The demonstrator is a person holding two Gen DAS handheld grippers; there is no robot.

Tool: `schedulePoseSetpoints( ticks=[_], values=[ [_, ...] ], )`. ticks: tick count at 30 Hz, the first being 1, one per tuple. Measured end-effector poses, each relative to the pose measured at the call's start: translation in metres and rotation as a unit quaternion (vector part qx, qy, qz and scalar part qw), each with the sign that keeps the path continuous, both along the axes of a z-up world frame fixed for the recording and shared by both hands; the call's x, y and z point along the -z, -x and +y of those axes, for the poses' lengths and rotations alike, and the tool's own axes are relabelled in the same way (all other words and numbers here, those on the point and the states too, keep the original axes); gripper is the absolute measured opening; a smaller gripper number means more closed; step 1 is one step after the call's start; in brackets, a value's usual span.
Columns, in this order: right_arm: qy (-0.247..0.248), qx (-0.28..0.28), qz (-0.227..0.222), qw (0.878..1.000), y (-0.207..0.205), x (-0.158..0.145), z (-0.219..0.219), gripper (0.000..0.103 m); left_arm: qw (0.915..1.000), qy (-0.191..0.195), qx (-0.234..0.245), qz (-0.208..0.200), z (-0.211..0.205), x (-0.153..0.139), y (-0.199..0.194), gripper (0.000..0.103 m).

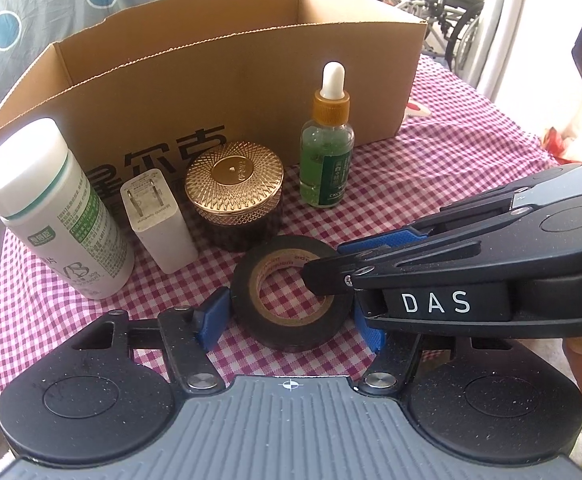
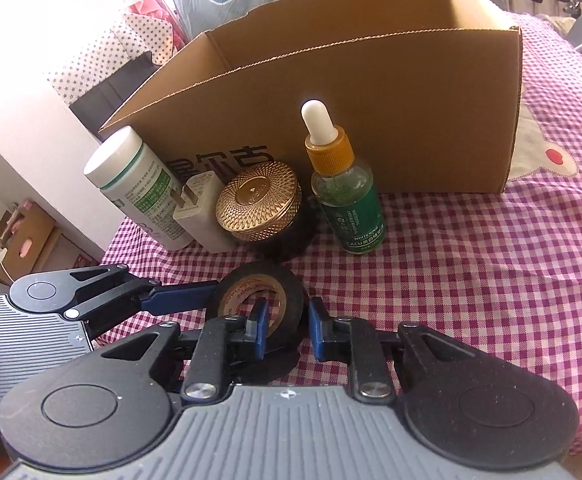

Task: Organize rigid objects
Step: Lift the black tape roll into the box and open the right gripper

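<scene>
so the black tape roll (image 1: 291,292) is lying flat on the checkered cloth (image 1: 431,176) in front of the cardboard box (image 1: 227,76); left gripper (image 1: 291,320) is straddling it, pads spread, touching or not I can't tell; right gripper (image 2: 285,326) is pinching the roll's wall, one finger inside the hole.

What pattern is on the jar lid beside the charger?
The jar lid is gold with fine crosshatch texture, clearest in the left wrist view.

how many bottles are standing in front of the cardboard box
2. The white plastic pill bottle with the green label stands at the left end of the row. The green glass dropper bottle with the white bulb stands at the right end. The box interior is hidden, so more could be inside.
</scene>
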State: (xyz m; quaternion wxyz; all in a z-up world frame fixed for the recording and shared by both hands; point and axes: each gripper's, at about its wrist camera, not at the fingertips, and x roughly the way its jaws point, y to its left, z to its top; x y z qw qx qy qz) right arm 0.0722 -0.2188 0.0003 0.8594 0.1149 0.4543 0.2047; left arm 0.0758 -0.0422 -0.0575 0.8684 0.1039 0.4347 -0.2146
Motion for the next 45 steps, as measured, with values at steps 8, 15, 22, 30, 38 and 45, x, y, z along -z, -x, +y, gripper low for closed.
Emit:
schedulePoseSetpoints(
  ticks=[8,15,22,30,38,45],
  values=[
    [0.002,0.008,-0.022,1.0,0.009,-0.014,-0.003,0.023,0.9997,0.004,0.003,-0.024,-0.001,-0.015,0.009,0.066],
    [-0.001,0.015,-0.05,0.999,0.023,-0.034,-0.007,0.023,0.9986,0.009,0.003,-0.052,0.0,-0.035,0.022,0.066],
    [-0.003,0.019,-0.094,0.995,0.037,-0.063,-0.007,0.024,0.9957,0.012,0.003,-0.092,0.0,-0.063,0.037,0.066],
    [-0.003,0.012,-0.176,0.984,0.041,-0.118,-0.003,0.024,0.9825,-0.003,0.005,-0.186,-0.005,-0.113,0.041,0.066],
    [0.004,-0.022,-0.219,0.976,-0.007,-0.171,0.002,0.024,0.9783,-0.007,-0.002,-0.207,-0.008,-0.156,-0.002,0.066],
    [-0.001,-0.062,-0.127,0.99,-0.108,-0.174,0.005,0.024,0.9948,-0.007,-0.003,-0.102,-0.002,-0.154,-0.085,0.066]
  ],
)
